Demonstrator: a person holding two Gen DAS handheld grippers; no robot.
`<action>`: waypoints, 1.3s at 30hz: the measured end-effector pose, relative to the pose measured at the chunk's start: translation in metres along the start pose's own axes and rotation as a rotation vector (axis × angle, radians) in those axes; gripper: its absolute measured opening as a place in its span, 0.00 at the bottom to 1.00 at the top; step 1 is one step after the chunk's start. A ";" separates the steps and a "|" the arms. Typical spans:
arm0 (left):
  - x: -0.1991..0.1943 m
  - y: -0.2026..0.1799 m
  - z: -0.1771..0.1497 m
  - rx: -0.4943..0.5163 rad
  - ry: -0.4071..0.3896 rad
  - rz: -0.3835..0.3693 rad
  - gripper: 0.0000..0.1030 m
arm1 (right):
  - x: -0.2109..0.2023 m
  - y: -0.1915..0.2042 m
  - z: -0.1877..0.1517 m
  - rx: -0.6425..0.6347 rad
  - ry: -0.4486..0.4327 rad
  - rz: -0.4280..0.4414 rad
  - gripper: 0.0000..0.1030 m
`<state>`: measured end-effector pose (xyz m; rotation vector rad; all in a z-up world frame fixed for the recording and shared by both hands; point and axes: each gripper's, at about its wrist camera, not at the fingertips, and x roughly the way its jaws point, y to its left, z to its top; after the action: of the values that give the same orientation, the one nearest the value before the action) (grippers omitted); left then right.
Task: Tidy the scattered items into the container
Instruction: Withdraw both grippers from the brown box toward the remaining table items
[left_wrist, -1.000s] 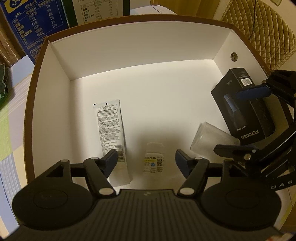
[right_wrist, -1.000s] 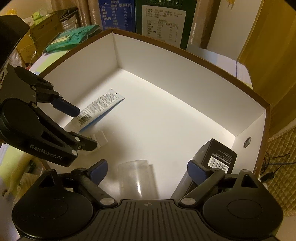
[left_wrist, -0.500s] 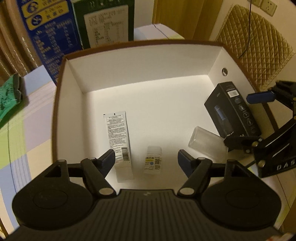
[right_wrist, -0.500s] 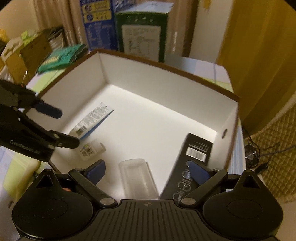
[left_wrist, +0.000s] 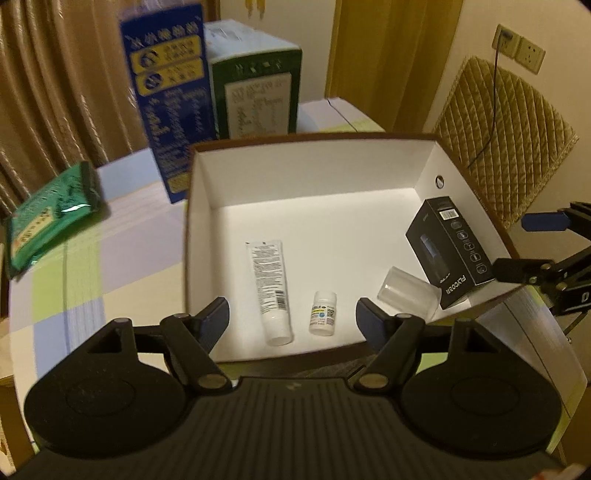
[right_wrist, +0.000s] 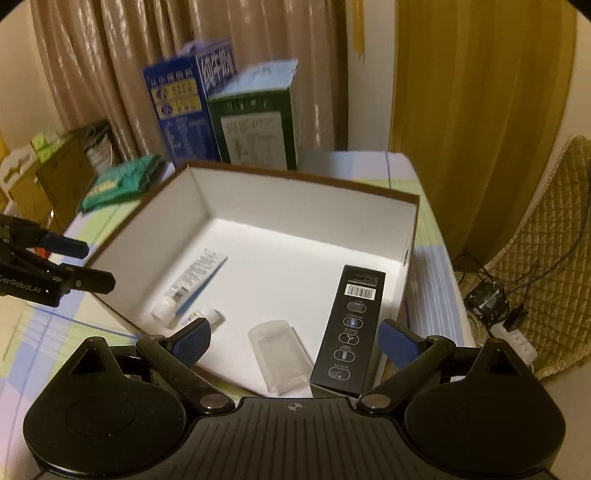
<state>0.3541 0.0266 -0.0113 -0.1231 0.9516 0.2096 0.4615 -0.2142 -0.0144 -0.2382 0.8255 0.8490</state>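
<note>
A brown box with a white inside (left_wrist: 310, 173) (right_wrist: 295, 206) stands on the table. In it lie a white tube (left_wrist: 269, 284) (right_wrist: 192, 288), a small white bottle (left_wrist: 323, 313) (right_wrist: 211, 316), a clear plastic cup (left_wrist: 408, 293) (right_wrist: 279, 358) on its side and a black carton (left_wrist: 448, 245) (right_wrist: 351, 328). My left gripper (left_wrist: 291, 323) is open and empty above the box's near edge. My right gripper (right_wrist: 295, 341) is open and empty above the near right corner; it shows in the left wrist view (left_wrist: 532, 243).
A blue carton (left_wrist: 170, 99) (right_wrist: 184, 96) and a green carton (left_wrist: 255, 88) (right_wrist: 255, 122) stand behind the box. A green packet (left_wrist: 48, 210) (right_wrist: 118, 181) lies on the checked tablecloth to the left. A quilted chair (left_wrist: 498, 140) stands at the right.
Both grippers have pulled back and up from inside the box, so the whole box and the cartons behind it now show. The items in the box have not moved.
</note>
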 end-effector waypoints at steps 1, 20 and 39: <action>-0.007 0.002 -0.003 -0.001 -0.012 0.006 0.70 | -0.006 0.000 -0.003 0.010 -0.011 0.004 0.92; -0.071 0.035 -0.097 -0.091 -0.056 0.105 0.70 | -0.041 0.016 -0.100 0.195 0.028 0.106 0.92; -0.046 0.047 -0.156 -0.184 0.040 0.127 0.70 | -0.005 0.021 -0.148 0.308 0.146 0.164 0.92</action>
<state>0.1936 0.0364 -0.0641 -0.2370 0.9797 0.4140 0.3626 -0.2762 -0.1079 0.0401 1.1110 0.8506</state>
